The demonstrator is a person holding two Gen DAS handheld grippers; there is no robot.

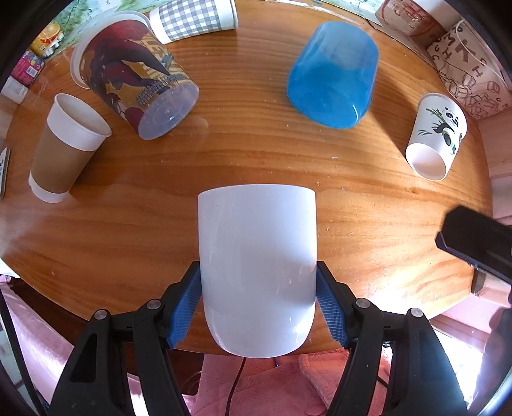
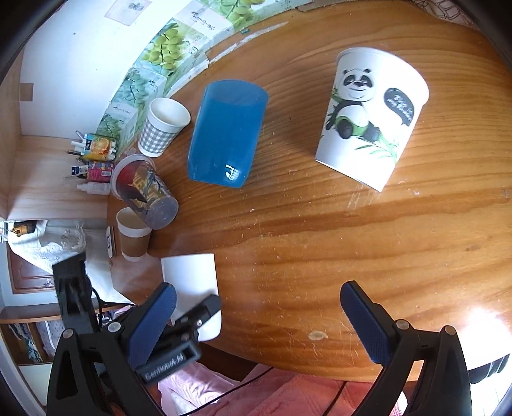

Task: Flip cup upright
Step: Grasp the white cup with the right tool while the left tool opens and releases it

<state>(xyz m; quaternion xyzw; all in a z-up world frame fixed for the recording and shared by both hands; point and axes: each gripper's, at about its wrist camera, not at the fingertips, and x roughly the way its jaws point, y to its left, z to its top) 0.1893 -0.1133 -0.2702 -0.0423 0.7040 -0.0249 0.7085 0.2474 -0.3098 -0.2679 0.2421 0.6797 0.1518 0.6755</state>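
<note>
My left gripper (image 1: 258,288) is shut on a plain white cup (image 1: 257,268), its blue pads pressed on both sides near the rounded base. The cup stands near the front edge of the round wooden table (image 1: 256,160), its top end pointing away from me. In the right wrist view the same white cup (image 2: 192,281) shows at the lower left with the left gripper around it. My right gripper (image 2: 259,323) is open and empty above the table's near edge, to the right of the white cup.
A blue translucent cup (image 1: 332,73) (image 2: 227,134), a panda paper cup (image 1: 436,137) (image 2: 371,115), a printed plastic cup (image 1: 134,76), a brown-sleeved paper cup (image 1: 67,147) and a checked cup (image 1: 192,19) stand on the table. Cartons and small bottles (image 2: 96,160) sit beyond its far edge.
</note>
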